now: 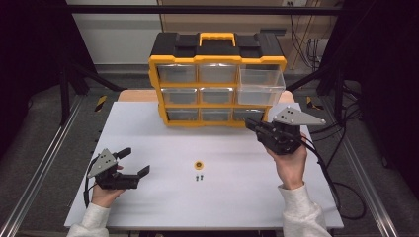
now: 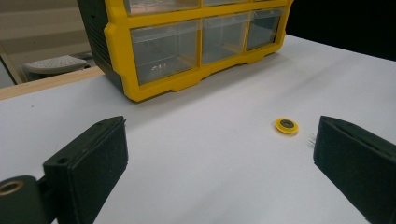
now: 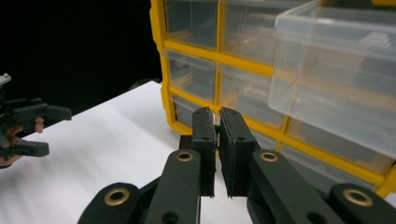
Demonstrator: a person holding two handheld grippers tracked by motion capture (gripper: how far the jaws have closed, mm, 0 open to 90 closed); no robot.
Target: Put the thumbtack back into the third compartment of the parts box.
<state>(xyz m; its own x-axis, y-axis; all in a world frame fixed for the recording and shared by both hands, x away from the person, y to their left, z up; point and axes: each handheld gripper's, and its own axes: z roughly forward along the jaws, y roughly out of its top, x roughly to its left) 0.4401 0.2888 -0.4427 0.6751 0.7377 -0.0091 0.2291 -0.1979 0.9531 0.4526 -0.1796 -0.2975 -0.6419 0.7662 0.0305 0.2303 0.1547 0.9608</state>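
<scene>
The right hand-held gripper, jaws nearly closed on a small green item pinched between the pads, hangs just in front of the yellow organizer, below its pulled-out drawer. The left hand-held gripper rests open above the white desk, with a yellow washer and two small screws lying ahead of its jaws.
</scene>
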